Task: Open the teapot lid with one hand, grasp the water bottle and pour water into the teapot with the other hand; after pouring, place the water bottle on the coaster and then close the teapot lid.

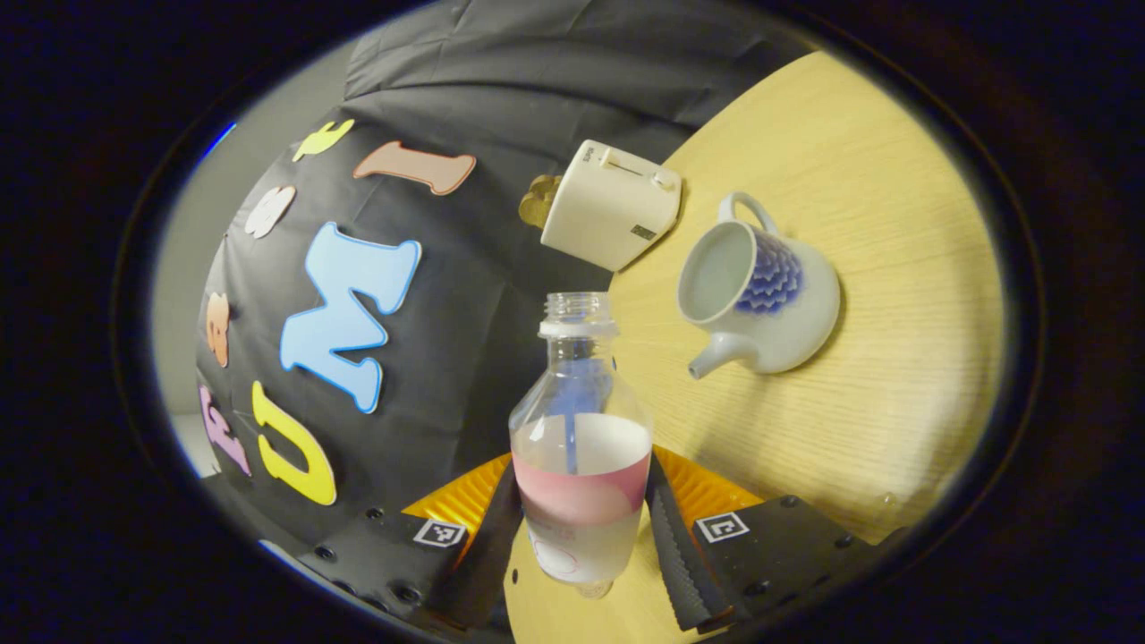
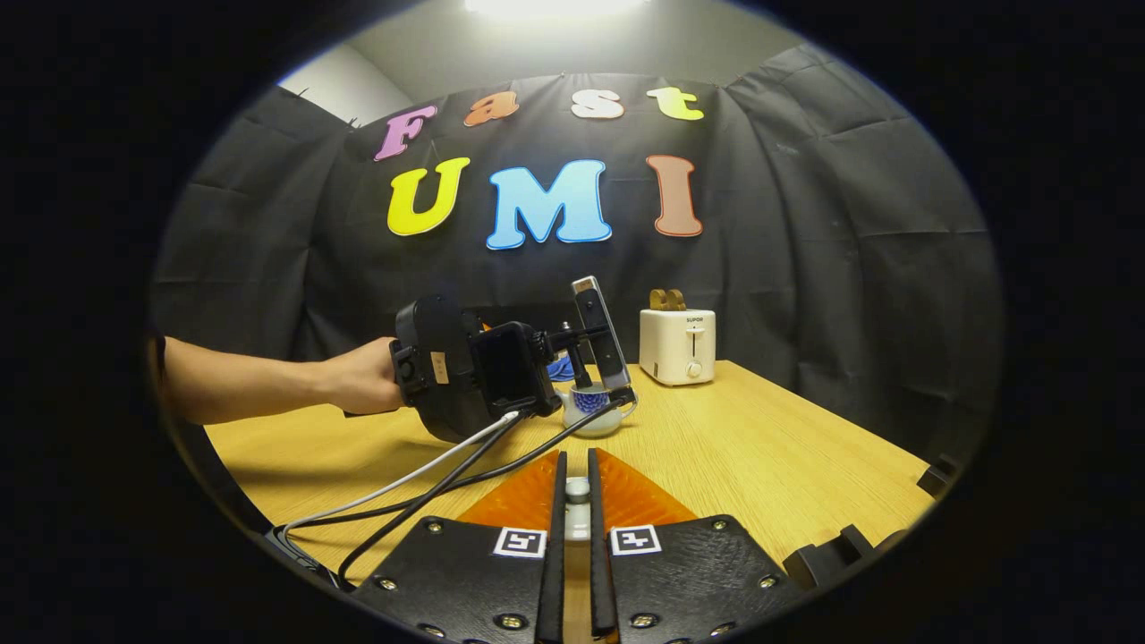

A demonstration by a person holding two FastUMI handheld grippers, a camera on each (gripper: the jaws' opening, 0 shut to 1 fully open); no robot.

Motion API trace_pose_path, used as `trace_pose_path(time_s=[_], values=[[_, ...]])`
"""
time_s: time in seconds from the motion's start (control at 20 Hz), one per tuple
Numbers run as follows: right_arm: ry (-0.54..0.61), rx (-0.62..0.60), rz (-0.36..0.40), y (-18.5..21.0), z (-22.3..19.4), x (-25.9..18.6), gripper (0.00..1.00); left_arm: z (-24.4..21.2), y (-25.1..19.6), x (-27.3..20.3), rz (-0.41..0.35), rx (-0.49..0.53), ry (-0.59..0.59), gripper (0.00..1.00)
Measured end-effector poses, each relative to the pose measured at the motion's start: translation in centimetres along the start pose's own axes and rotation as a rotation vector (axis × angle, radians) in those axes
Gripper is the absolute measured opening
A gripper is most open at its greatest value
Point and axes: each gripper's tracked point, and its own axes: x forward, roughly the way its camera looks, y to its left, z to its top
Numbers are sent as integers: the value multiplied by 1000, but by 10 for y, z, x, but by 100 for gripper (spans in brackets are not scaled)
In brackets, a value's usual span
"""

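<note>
Pouring is the step in hand: the left gripper is clamped on the uncapped water bottle, tilted toward the open teapot on the table near the toaster. The right gripper pinches a small pale knob, likely the teapot lid, held well clear. Next, I judge, the bottle mouth must come over the teapot's opening.

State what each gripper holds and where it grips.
Left gripper clamps the water bottle at its labelled lower body. Right gripper pinches the teapot lid by what looks like its knob.
</note>
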Motion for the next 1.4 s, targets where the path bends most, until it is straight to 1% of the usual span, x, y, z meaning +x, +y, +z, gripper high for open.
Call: trace_pose_path(time_s=[0.15,0.35,0.65,1.05,1.2,1.4], values=[[-7,2,-2,-2,2,0,12,1,0,0,-12,73,15,85],[-8,6,-5,-4,2,0,12,5,-5,3,-40,138,28,85],[3,12,-6,-6,-1,2,12,8,-5,9,-70,292,63,85],[18,21,-16,-13,-5,3,12,11,2,10,-79,471,101,85],[26,30,-20,-15,-9,4,12,12,8,9,-71,535,112,85],[31,33,-18,-15,-10,4,12,17,10,8,-65,576,109,85]])
